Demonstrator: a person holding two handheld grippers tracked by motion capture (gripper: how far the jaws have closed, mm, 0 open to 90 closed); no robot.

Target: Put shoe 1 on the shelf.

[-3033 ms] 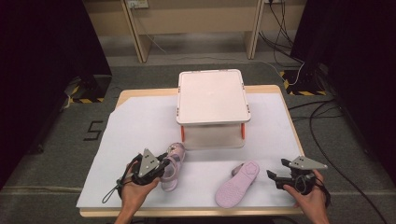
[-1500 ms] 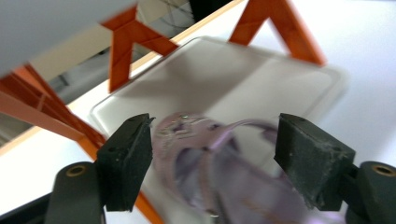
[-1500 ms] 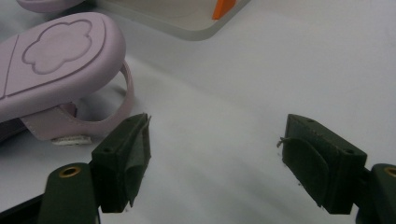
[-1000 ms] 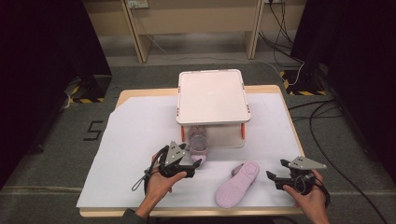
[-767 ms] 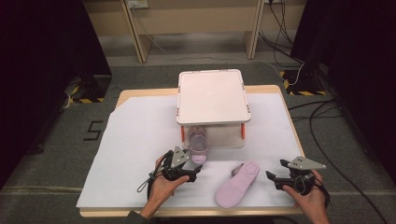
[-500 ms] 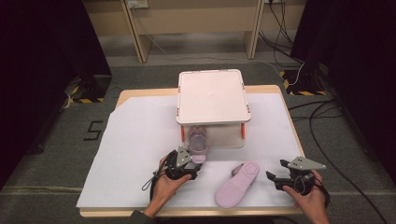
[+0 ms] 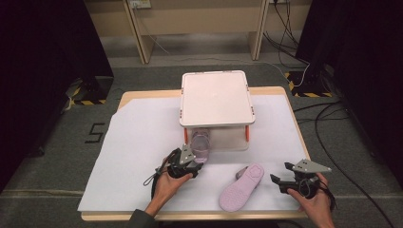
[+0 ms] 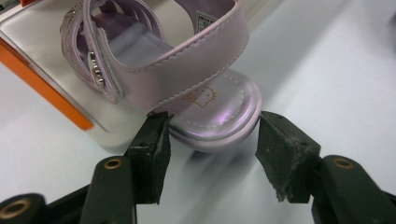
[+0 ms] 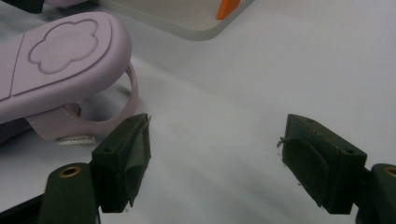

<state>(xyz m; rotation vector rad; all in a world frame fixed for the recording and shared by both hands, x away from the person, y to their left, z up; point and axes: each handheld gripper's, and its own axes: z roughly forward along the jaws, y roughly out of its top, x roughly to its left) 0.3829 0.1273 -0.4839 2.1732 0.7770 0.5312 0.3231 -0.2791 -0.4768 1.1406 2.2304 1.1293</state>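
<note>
A lilac strap sandal (image 7: 201, 142) (image 8: 187, 70) lies on the lower shelf of a white rack (image 7: 216, 97), its heel sticking out over the shelf edge. My left gripper (image 7: 192, 164) (image 8: 212, 140) is at that heel. Its jaws have just been closing and now stand close to either side of the sole, with no clear squeeze on it. The second lilac sandal (image 7: 241, 186) (image 9: 56, 60) lies sole up on the white sheet. My right gripper (image 7: 280, 183) (image 9: 217, 154) rests open just to its right, with nothing between the pads (image 9: 130, 149).
The rack stands on orange legs (image 8: 51, 93) in the middle of a white sheet (image 7: 138, 152) that covers the wooden table. The table's front edge (image 7: 190, 216) runs just below both hands. Cables lie on the floor at the right (image 7: 332, 118).
The left hand carried the first sandal from the sheet to the rack's lower shelf, then drew back a little and sank. Its jaws have narrowed around the heel. The right hand kept still.
</note>
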